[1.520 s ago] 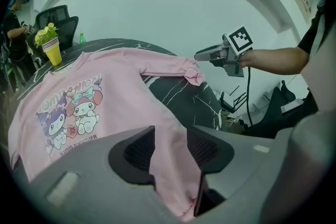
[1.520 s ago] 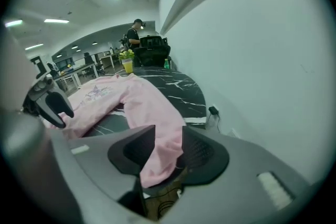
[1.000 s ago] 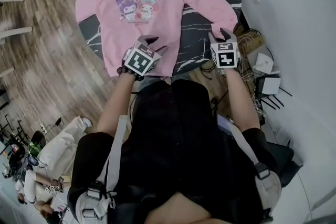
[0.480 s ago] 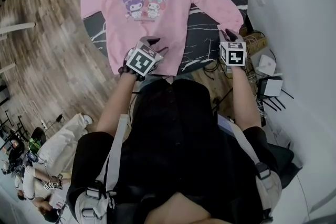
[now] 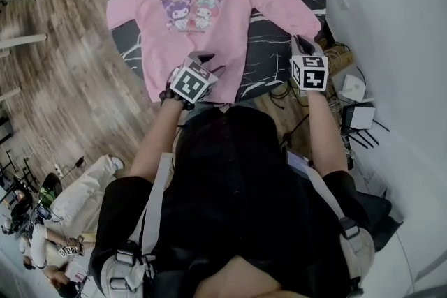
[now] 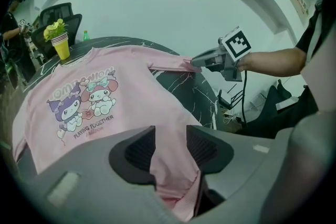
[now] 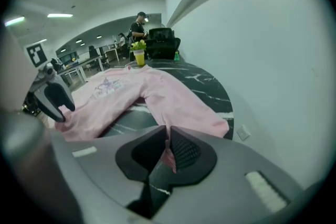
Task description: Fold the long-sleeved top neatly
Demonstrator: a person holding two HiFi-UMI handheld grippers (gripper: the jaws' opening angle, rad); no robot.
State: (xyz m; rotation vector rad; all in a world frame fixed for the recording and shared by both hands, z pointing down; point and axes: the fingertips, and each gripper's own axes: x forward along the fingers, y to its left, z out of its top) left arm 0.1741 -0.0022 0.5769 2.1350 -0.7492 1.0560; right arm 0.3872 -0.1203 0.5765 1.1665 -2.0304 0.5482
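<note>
A pink long-sleeved top [image 5: 202, 10] with a cartoon print lies spread face up on a round black marble table [image 5: 272, 45]. My left gripper [image 5: 202, 59] is at the table's near edge, shut on the top's hem [image 6: 170, 149], which runs between its pads. My right gripper [image 5: 304, 45] is at the table's right edge. Its jaws have just been closing and now pinch the cuff [image 7: 169, 152] of the right sleeve [image 7: 173, 94]. The left gripper view shows the right gripper [image 6: 202, 62] lifting that cuff a little off the table.
A yellow cup [image 6: 61, 44] with a green plant stands at the table's far edge. Cables and white boxes [image 5: 349, 91] lie on the floor at the right, under a white wall. Wooden floor is at the left. Black chairs and a person stand beyond the table.
The right gripper's jaws were open beside the sleeve cuff; they have shut on it and risen slightly. The left gripper has kept still on the hem.
</note>
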